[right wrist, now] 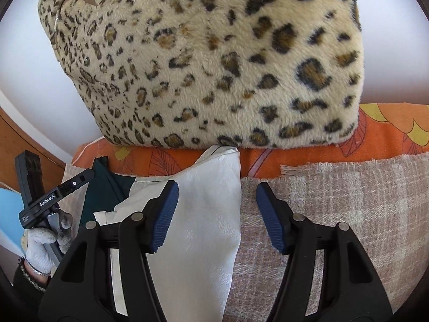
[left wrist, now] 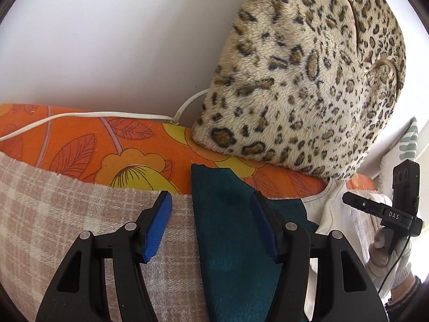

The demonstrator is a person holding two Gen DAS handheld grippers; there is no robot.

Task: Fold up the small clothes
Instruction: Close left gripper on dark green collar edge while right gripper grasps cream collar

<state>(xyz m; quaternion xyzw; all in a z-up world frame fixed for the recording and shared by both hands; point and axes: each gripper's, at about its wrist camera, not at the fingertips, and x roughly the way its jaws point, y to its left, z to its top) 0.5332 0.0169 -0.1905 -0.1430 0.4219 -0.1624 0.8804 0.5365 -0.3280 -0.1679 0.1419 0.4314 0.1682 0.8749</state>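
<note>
With both your left gripper (left wrist: 211,224) and right gripper (right wrist: 217,216) released — gripping nothing — closing carelessly could snag the plaid blanket (right wrist: 335,214) beneath the white garment (right wrist: 209,214).

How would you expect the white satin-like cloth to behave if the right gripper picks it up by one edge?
The white satin-like cloth would probably drape limply, since it already lies in soft creases. Its sheen suggests it may slip between the open right gripper pads. It looks thin, so likely light.

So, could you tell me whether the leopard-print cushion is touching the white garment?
Touching: in the right wrist view the white garment runs up until its top corner tucks under the bottom edge of the leopard-print cushion, with no gap.
</note>
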